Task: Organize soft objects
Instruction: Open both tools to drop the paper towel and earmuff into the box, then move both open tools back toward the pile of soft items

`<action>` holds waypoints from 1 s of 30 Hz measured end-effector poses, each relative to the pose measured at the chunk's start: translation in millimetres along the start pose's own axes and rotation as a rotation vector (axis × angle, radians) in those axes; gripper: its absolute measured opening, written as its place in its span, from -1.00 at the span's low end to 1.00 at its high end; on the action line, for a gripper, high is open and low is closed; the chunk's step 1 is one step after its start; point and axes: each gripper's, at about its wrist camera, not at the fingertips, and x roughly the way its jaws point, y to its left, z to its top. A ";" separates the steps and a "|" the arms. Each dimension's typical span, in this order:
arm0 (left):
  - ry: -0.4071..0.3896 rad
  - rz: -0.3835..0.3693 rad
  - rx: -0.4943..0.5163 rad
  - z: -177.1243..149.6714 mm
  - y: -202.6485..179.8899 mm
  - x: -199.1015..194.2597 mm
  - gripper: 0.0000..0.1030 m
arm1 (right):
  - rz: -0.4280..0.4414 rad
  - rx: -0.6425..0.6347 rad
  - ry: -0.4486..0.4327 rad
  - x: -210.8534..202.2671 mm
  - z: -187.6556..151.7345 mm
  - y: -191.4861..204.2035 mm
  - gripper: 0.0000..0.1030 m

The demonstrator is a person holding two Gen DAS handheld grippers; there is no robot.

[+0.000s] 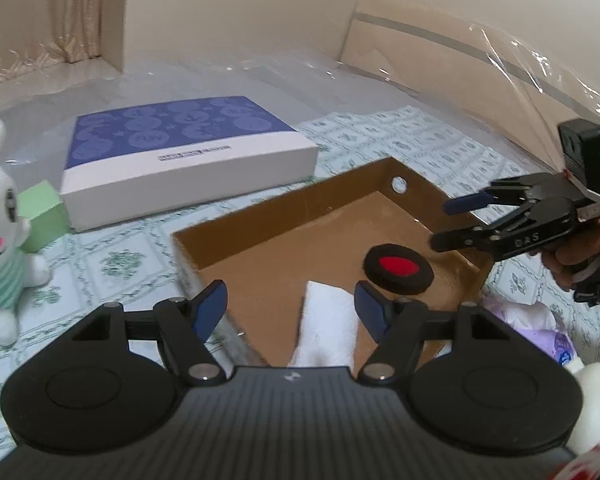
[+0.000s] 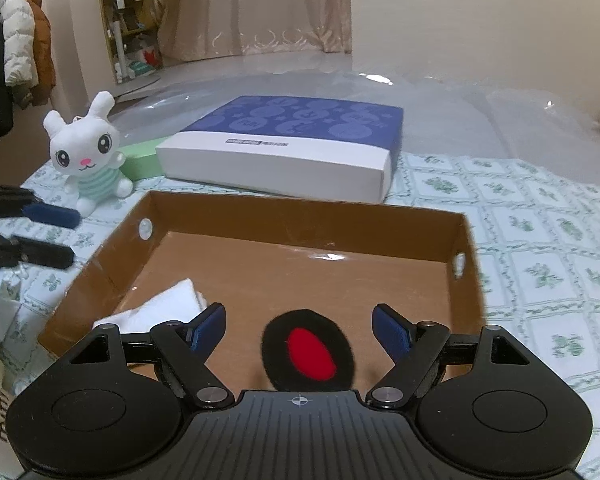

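In cardboard box (image 2: 466, 280): towel (image 1: 328, 320), black-red pad (image 2: 309, 350) | both grippers (image 1: 290, 306) (image 2: 300, 328) apart, empty

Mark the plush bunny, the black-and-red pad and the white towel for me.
plush bunny (image 2: 85, 152): right wrist view, on its face.
black-and-red pad (image 2: 310, 350): right wrist view, red centre.
white towel (image 1: 327, 322): left wrist view, its top face.

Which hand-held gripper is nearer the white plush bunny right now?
Left. The left hand-held gripper is open beside the box's left wall, its tips just short of the white plush bunny. The right hand-held gripper is open over the cardboard box, above the black-and-red pad.
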 end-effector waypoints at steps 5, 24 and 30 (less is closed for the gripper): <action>-0.009 0.058 -0.009 -5.3 5.4 -30.2 0.30 | -0.032 0.017 -0.005 -32.8 -13.2 -6.8 0.55; -0.052 0.245 -0.142 -107.1 -77.1 -171.0 0.30 | -0.024 0.006 -0.017 -164.8 -128.8 85.4 0.55; -0.065 0.254 -0.218 -140.8 -109.5 -188.5 0.30 | 0.032 0.007 -0.037 -179.6 -148.0 127.6 0.55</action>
